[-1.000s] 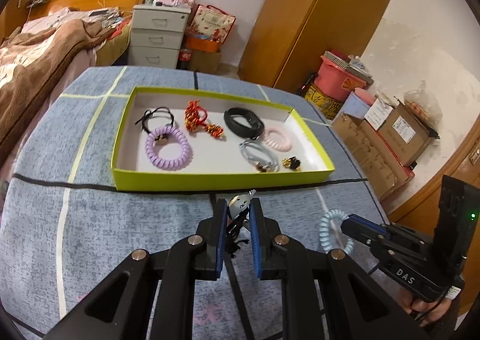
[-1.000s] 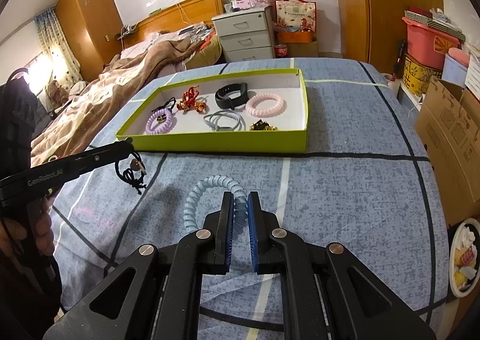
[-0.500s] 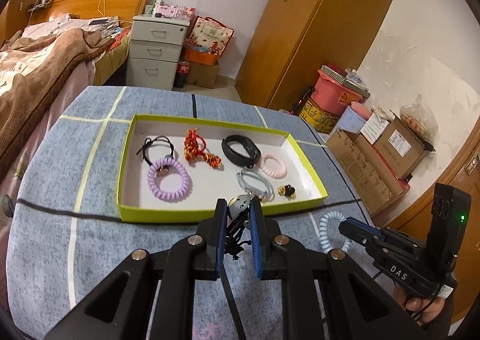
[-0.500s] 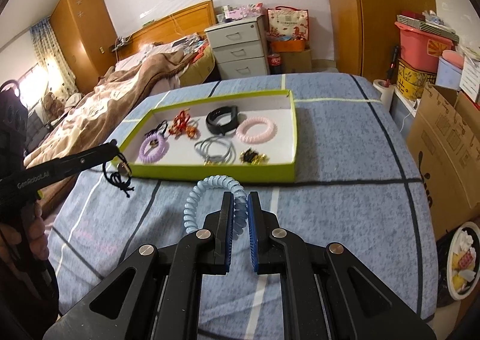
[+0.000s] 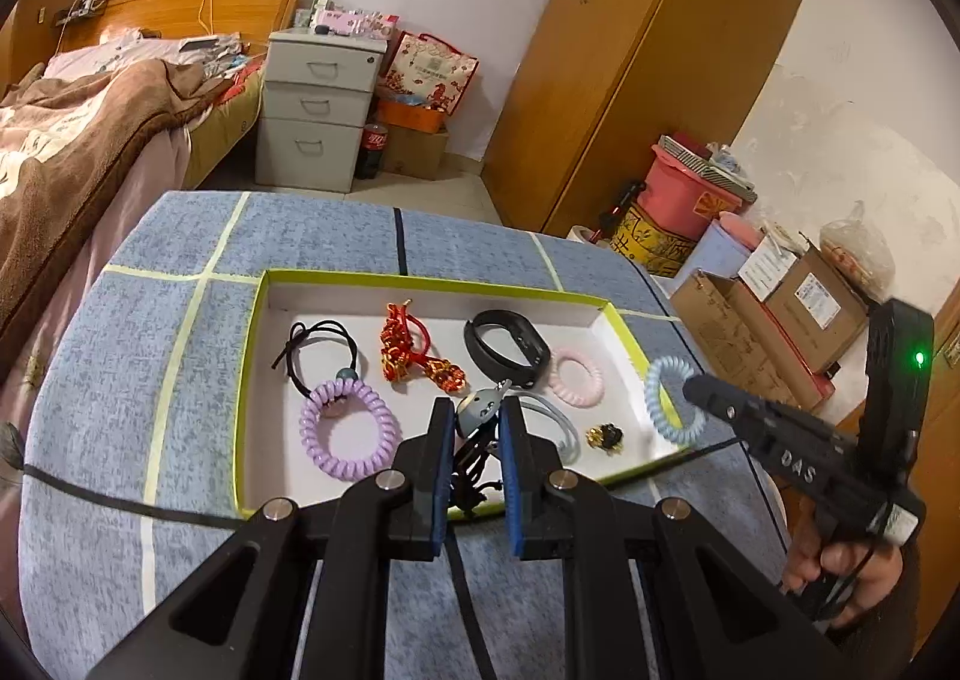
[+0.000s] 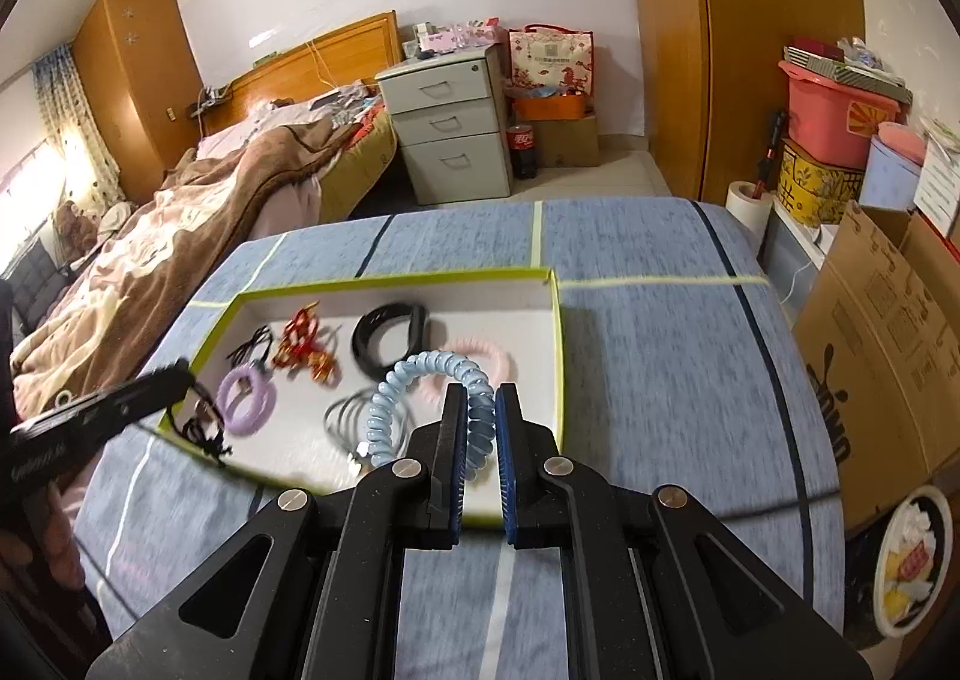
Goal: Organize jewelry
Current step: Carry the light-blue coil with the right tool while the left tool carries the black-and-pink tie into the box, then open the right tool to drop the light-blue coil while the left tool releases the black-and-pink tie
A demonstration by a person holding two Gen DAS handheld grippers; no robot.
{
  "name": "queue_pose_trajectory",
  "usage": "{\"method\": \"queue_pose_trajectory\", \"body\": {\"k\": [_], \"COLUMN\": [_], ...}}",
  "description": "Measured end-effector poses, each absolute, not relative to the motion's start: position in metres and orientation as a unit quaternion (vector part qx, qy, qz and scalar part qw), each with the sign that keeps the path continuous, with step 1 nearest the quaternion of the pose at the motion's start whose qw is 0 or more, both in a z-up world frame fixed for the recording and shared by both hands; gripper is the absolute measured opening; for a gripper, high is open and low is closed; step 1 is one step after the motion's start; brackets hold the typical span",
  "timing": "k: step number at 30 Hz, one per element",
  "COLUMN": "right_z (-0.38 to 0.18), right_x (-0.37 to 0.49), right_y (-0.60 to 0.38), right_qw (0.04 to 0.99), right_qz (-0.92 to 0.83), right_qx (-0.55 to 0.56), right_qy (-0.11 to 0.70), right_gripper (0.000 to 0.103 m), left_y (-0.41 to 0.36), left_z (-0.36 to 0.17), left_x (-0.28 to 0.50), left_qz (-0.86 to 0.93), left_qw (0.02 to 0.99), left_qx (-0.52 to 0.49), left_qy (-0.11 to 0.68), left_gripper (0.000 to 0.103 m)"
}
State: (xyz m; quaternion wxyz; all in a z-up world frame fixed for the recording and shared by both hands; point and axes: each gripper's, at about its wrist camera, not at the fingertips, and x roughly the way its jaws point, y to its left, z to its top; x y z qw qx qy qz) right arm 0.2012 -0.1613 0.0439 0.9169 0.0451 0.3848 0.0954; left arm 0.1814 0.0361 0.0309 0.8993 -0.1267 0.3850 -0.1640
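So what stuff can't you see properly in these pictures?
- Black tie with a charm, left wrist view: the left gripper hides its lower loops.
- Tray, right wrist view: motion blur smears its contents.
- Small gold piece, left wrist view: too small to identify.
- Blue coil tie, right wrist view: the right gripper covers its pinched part.
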Motion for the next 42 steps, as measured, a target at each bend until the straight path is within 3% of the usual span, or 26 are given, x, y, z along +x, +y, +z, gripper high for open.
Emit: {"method": "queue_pose_trajectory", "body": {"k": [30, 42], "right_z": [0.005, 0.003], "right_x": [0.282, 0.282], "right_y": [-0.154, -0.151], "right_qw": [0.896, 0.894], "right_qz": [0.071, 0.069], "right_qx": [0.002, -0.003], "right_qy": [0.439, 0.442], "right_gripper": [0.010, 0.012], "left_y": [0.031, 0.028], "left_z": [-0.014, -0.013], "left_x": [0.234, 0.233], "left_qz": [-0.135, -0.129], "left_qw": [0.878, 0.881], "left_qx": [-0.111, -0.100], "left_qy": [0.445, 0.444], "left_gripper": [0.016, 0.032]}}
